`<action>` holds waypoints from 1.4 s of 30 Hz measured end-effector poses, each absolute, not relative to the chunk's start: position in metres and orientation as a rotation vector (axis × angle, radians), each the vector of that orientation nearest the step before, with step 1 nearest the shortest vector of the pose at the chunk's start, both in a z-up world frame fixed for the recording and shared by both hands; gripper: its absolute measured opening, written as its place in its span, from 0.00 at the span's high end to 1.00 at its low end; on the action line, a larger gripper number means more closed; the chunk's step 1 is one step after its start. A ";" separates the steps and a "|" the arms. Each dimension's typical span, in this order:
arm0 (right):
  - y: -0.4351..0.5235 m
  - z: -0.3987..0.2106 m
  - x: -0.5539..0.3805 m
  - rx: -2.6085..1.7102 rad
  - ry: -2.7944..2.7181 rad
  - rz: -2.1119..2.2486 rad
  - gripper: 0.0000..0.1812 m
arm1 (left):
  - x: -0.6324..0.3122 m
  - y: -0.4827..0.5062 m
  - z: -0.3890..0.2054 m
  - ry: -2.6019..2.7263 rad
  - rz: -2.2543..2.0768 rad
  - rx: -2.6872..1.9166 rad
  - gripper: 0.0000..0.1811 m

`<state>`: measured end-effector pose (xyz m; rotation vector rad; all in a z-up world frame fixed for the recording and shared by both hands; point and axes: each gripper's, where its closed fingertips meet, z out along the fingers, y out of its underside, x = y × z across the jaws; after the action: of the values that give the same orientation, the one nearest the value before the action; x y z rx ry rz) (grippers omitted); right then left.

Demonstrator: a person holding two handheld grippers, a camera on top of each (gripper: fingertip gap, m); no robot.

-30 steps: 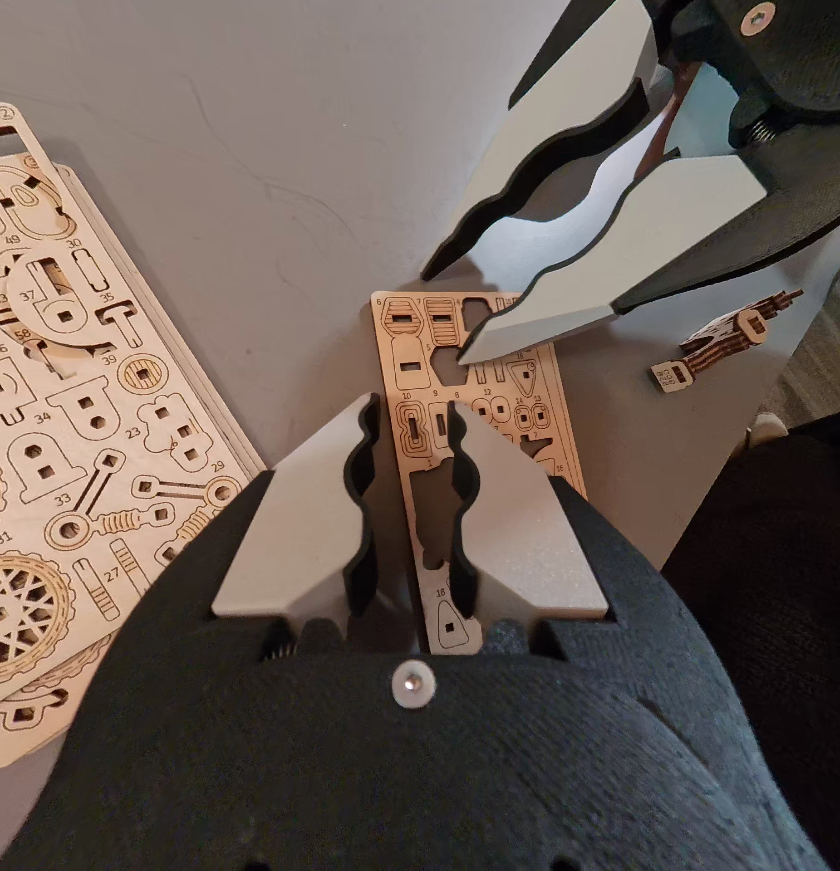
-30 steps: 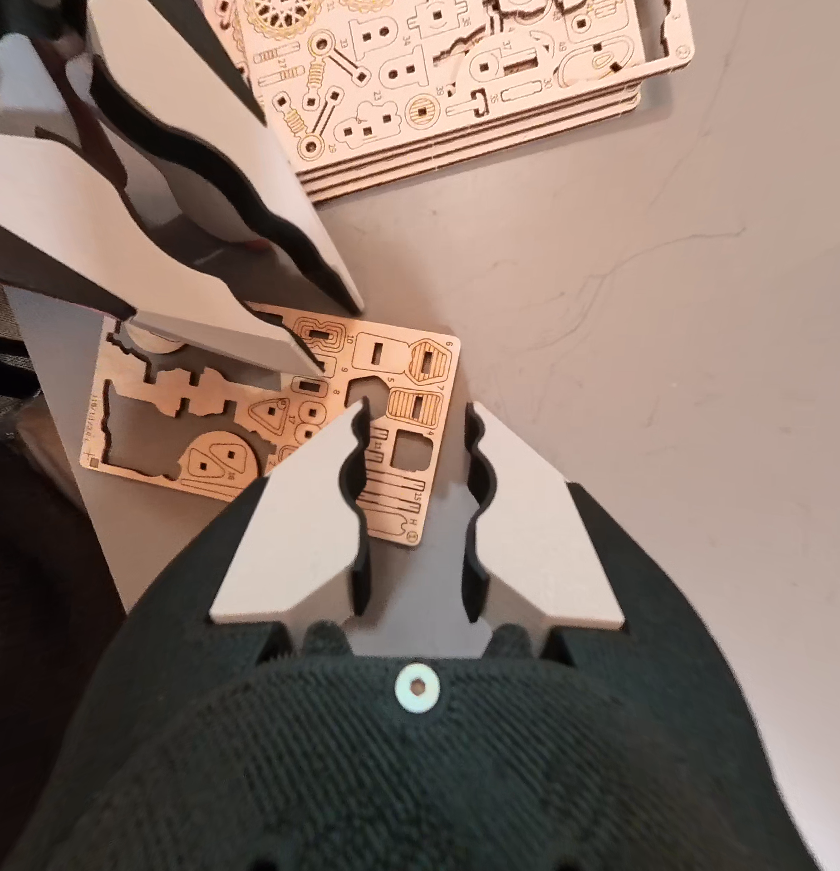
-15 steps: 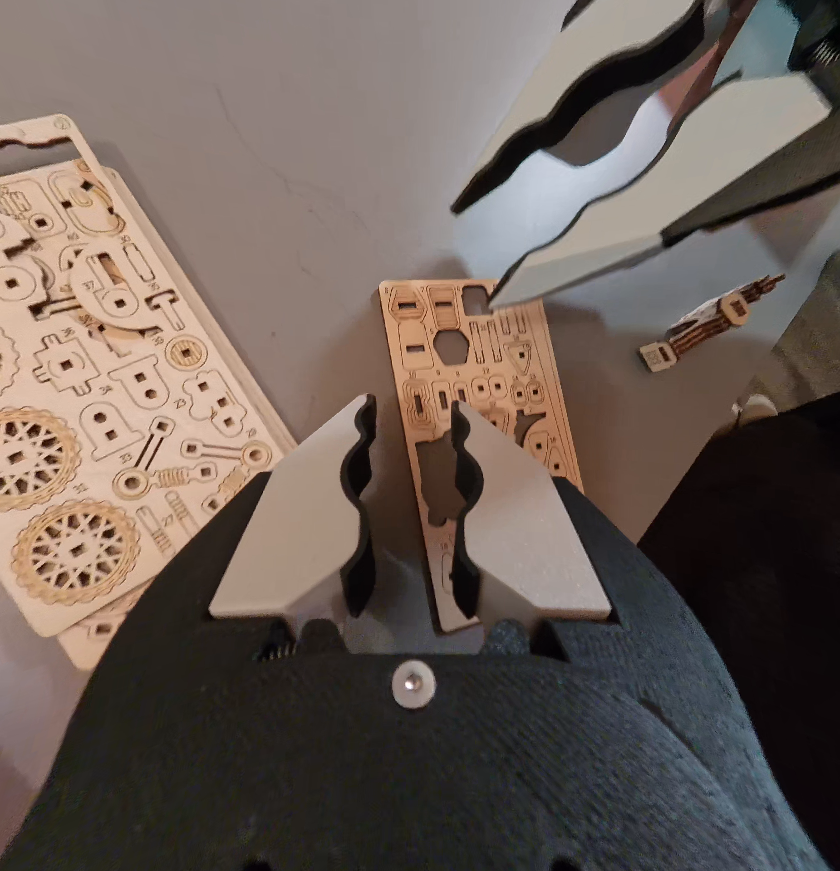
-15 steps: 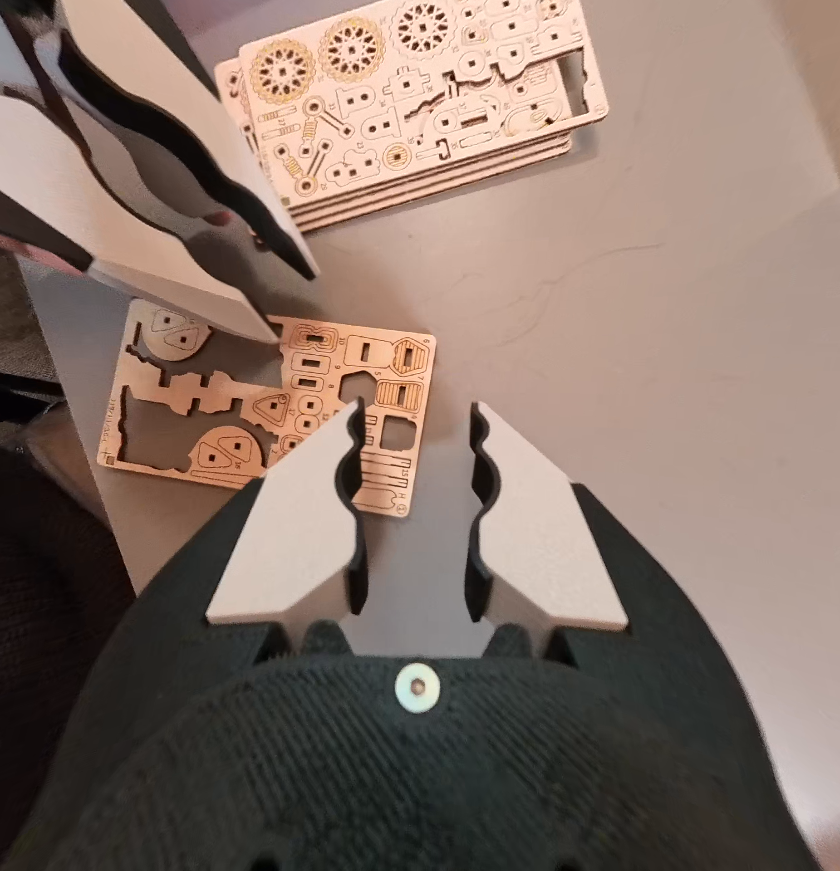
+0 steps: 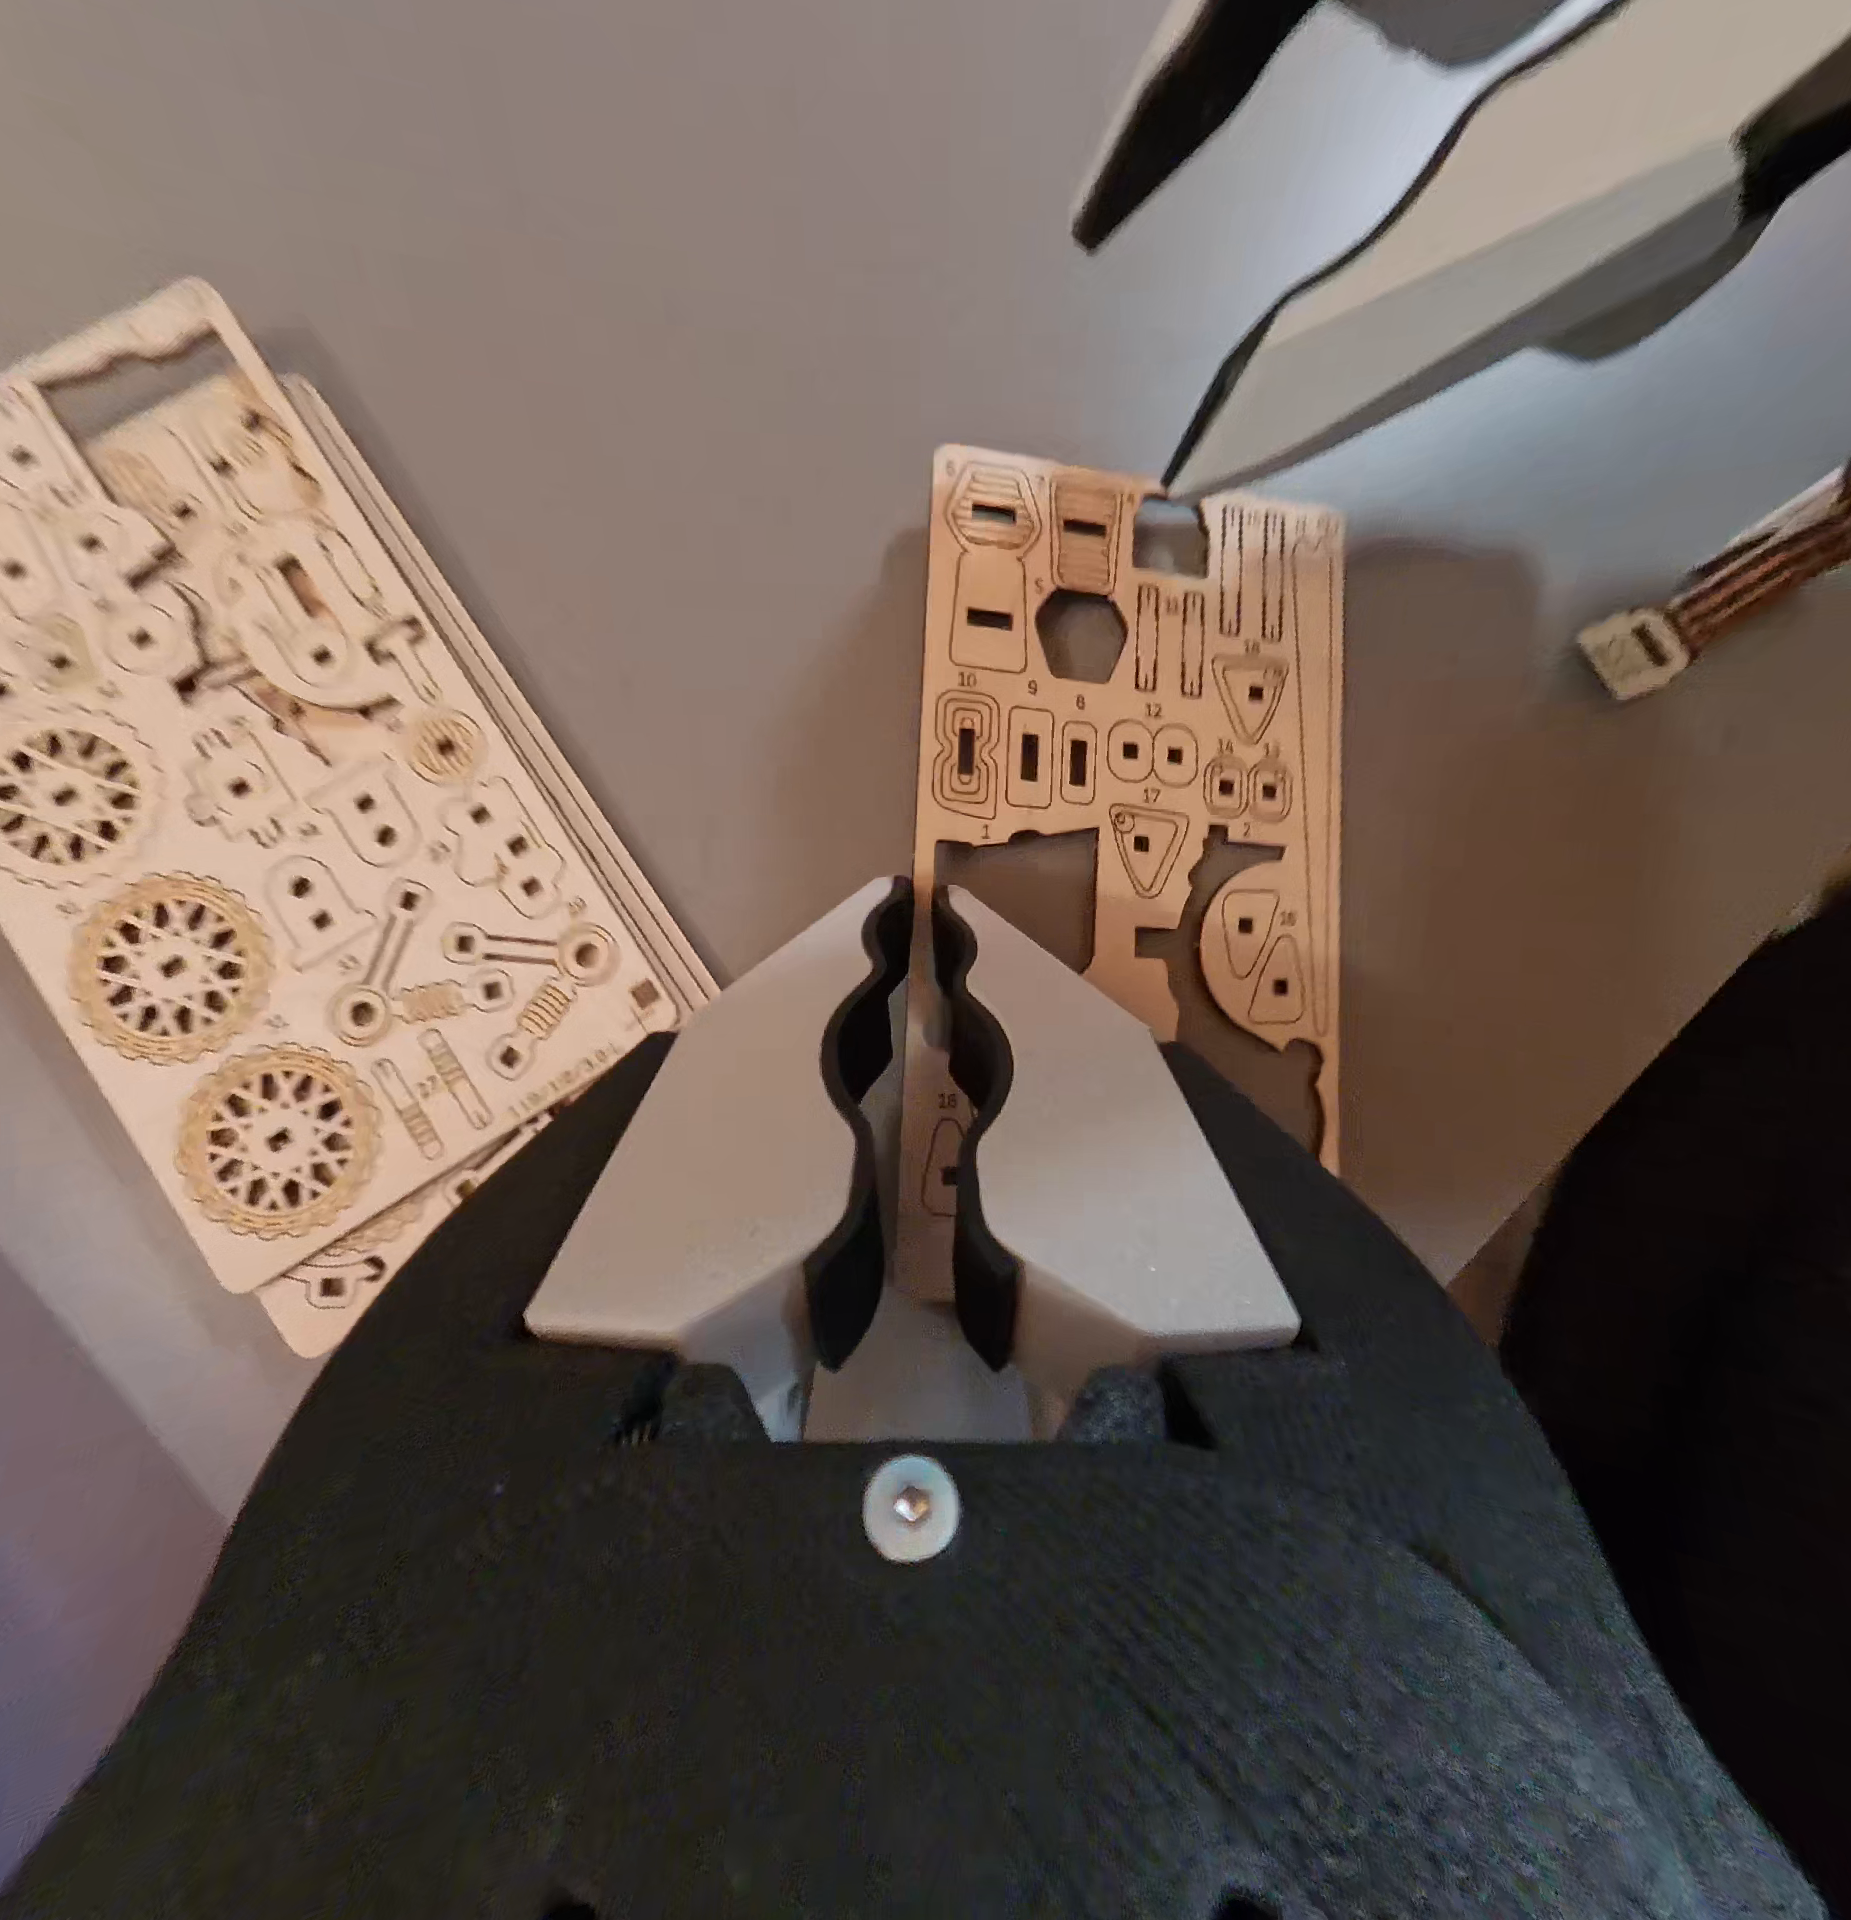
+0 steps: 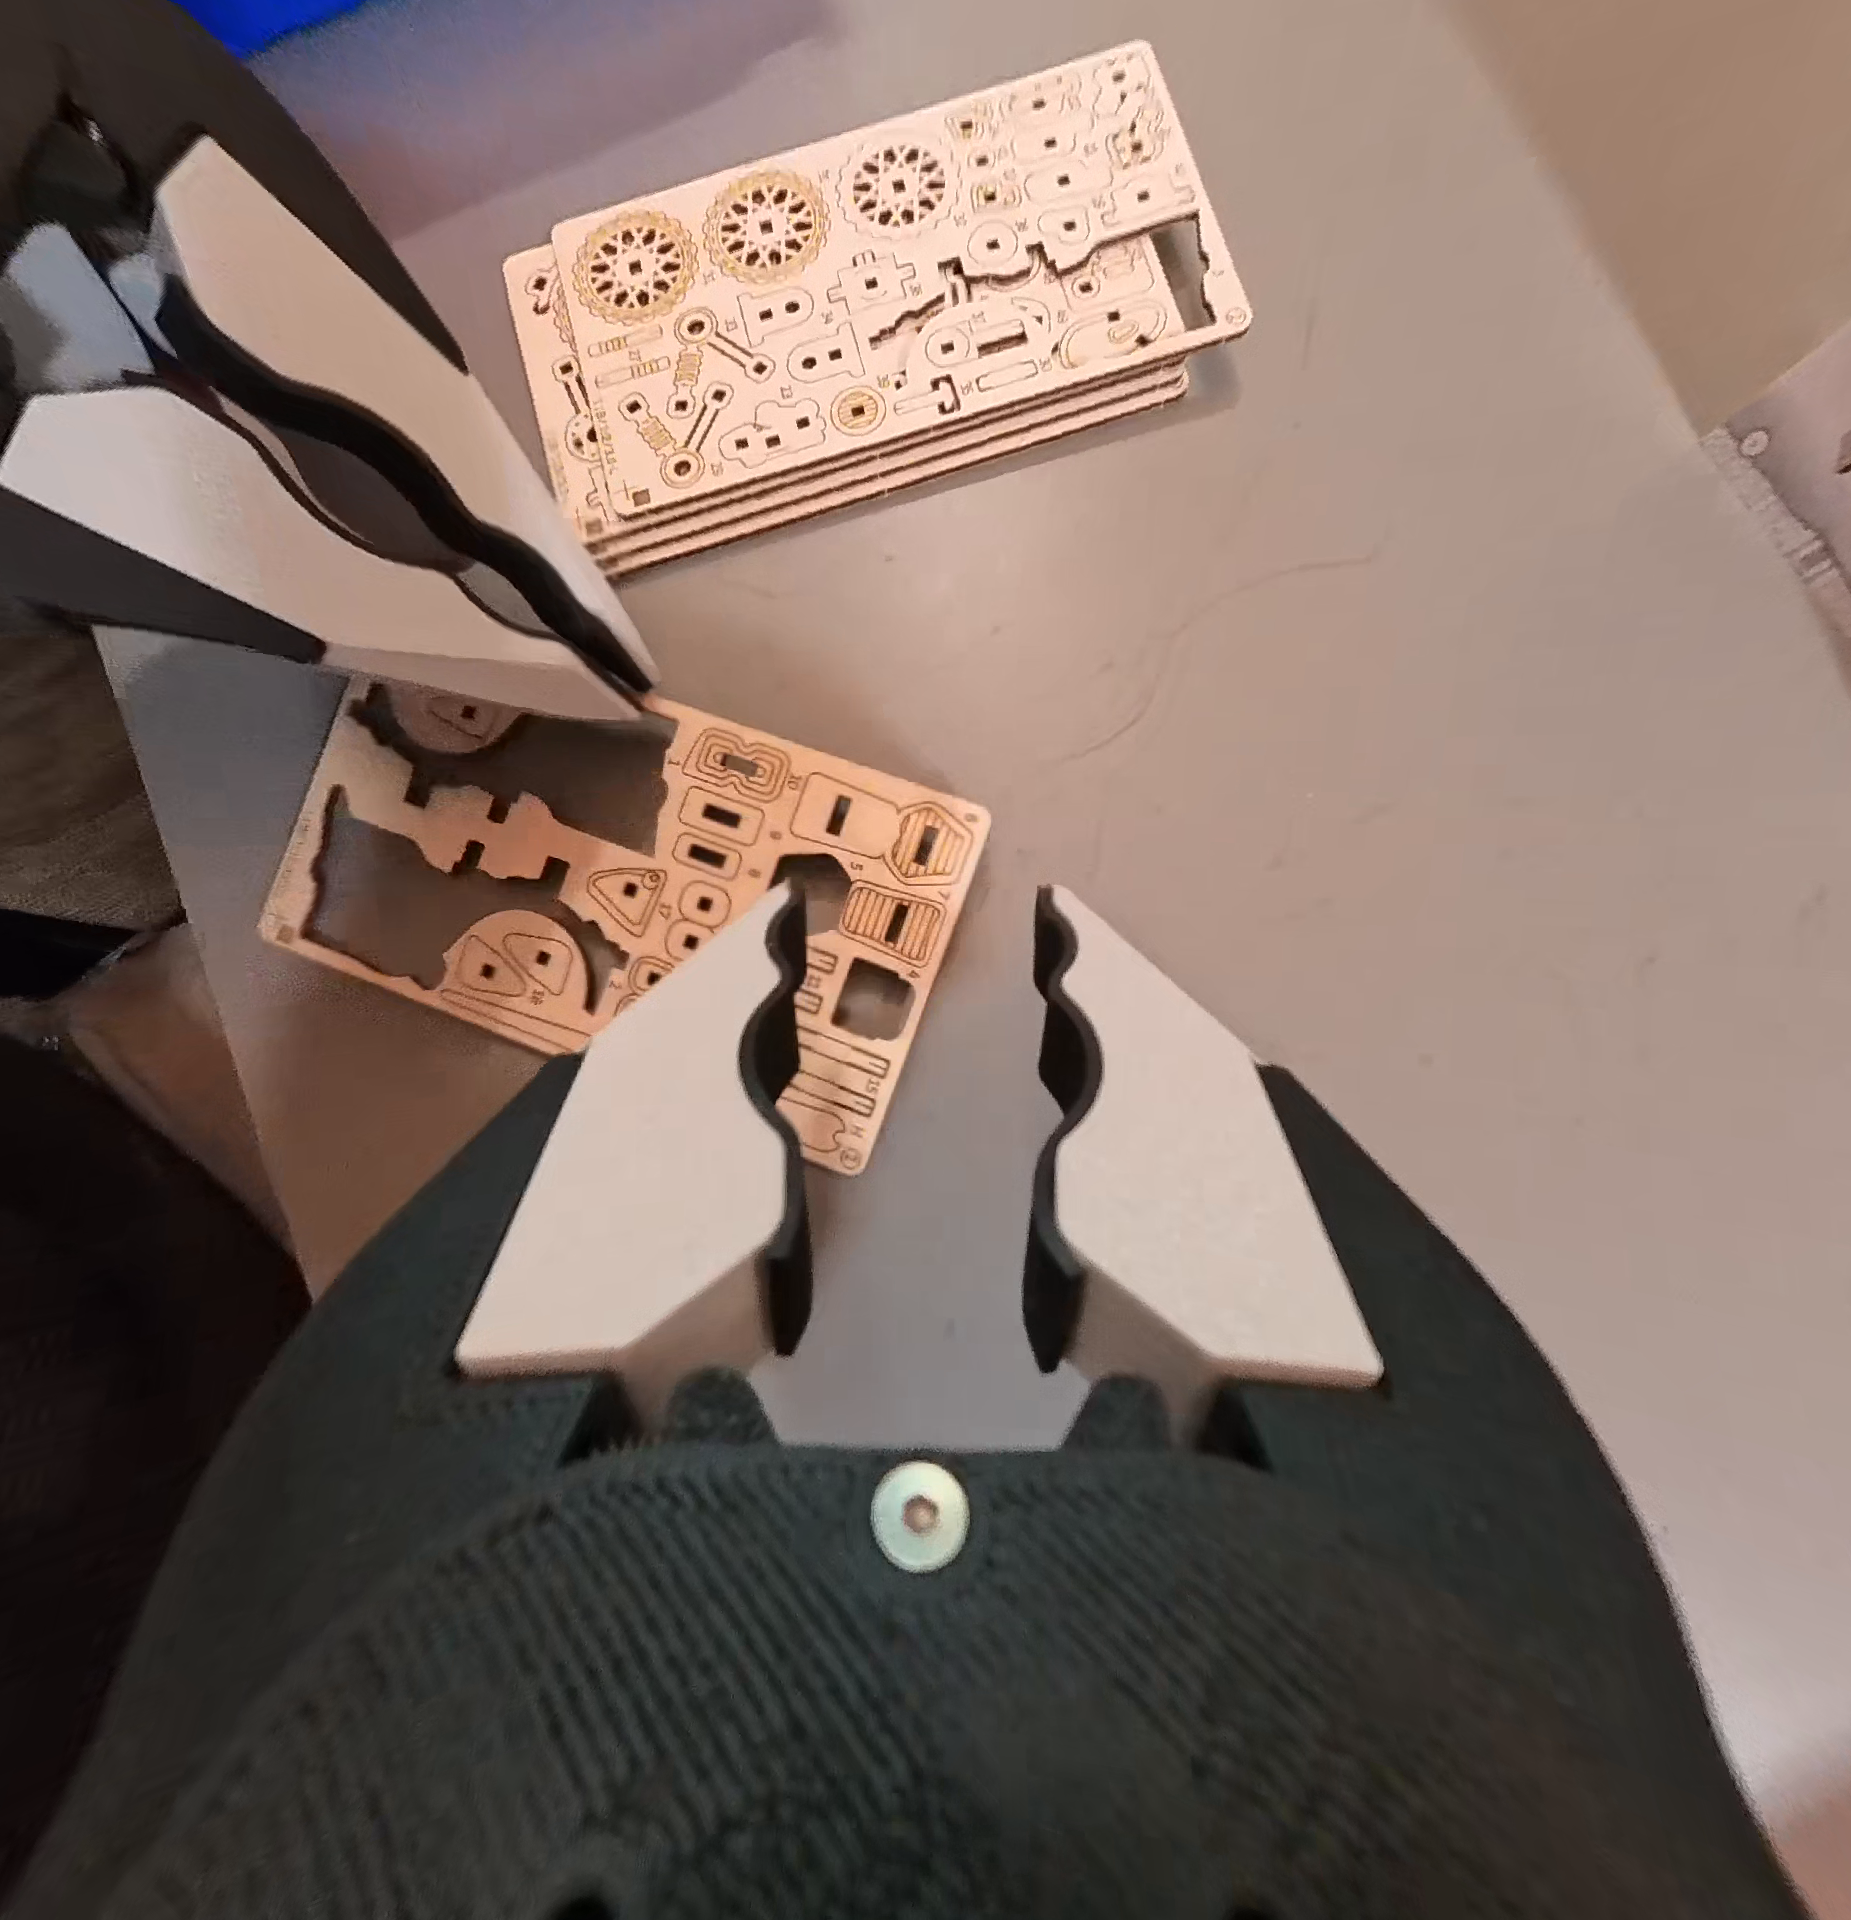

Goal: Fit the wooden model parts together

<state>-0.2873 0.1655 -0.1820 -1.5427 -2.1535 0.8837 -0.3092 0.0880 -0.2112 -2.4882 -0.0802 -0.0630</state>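
A small wooden parts sheet [image 5: 1129, 727] with several empty cut-outs lies on the grey table [image 5: 640, 260]; it also shows in the right wrist view [image 6: 755, 831]. My left gripper [image 5: 921, 899] has its jaws almost together, with the tips over the sheet's long left edge. I cannot tell whether it pinches the sheet or only rests on it. It shows in the right wrist view [image 6: 640, 701] with its tips touching that edge. My right gripper [image 6: 916, 899] is open and empty above the sheet's far end. In the left wrist view [image 5: 1129, 353] its lower tip nears a square cut-out.
A stack of larger parts sheets [image 5: 277, 831] with wheels and links lies to the left, also in the right wrist view [image 6: 900, 343]. A small assembled wooden piece [image 5: 1669, 623] lies to the right. The table edge and dark clothing [image 5: 1731, 1299] are close by. The left gripper's tips are roughly 9 cm from the right gripper's. The small assembled wooden piece [image 5: 1669, 623] is about 11 cm from my right fingertips.
My left gripper has gone from open to almost shut and shifted to the small sheet's left edge. Both grippers have drawn back and up a little; the right stays open.
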 end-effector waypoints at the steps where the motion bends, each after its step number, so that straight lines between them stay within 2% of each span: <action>1: 0.166 -0.180 -0.288 -1.540 -2.138 0.893 0.76 | -0.311 0.091 -0.205 -0.087 -0.060 -2.450 1.00; 10: 0.178 -0.166 -0.293 -1.593 -1.977 1.077 0.72 | -0.321 0.102 -0.152 -0.053 -0.055 -2.154 1.00; 19: 0.168 -0.166 -0.289 -1.633 -1.966 1.441 0.71 | -0.311 0.105 -0.150 0.088 -0.106 -2.078 1.00; 25: 0.156 -0.163 -0.289 -1.477 -2.069 1.442 0.85 | -0.299 0.107 -0.147 0.172 -0.124 -2.038 1.00; 29: 0.155 -0.164 -0.286 -1.470 -2.090 1.467 0.87 | -0.299 0.106 -0.150 0.160 -0.161 -2.035 0.98; 32: 0.153 -0.159 -0.284 -1.471 -2.083 1.529 0.90 | -0.301 0.105 -0.145 0.098 -0.224 -2.019 0.93; 34: 0.150 -0.156 -0.283 -1.459 -2.091 1.545 0.90 | -0.295 0.104 -0.134 0.055 -0.344 -1.982 0.85; 38: 0.146 -0.153 -0.283 -1.431 -2.117 1.528 0.91 | -0.298 0.105 -0.113 0.003 -0.368 -1.901 0.81; 42: 0.136 -0.149 -0.279 -1.400 -2.160 1.557 0.94 | -0.295 0.103 -0.131 0.108 -0.204 -2.053 0.89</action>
<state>-0.2790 0.1359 -0.1486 -1.3997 -2.1600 1.5573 -0.2945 0.1034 -0.1308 -2.0531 0.1079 -0.2039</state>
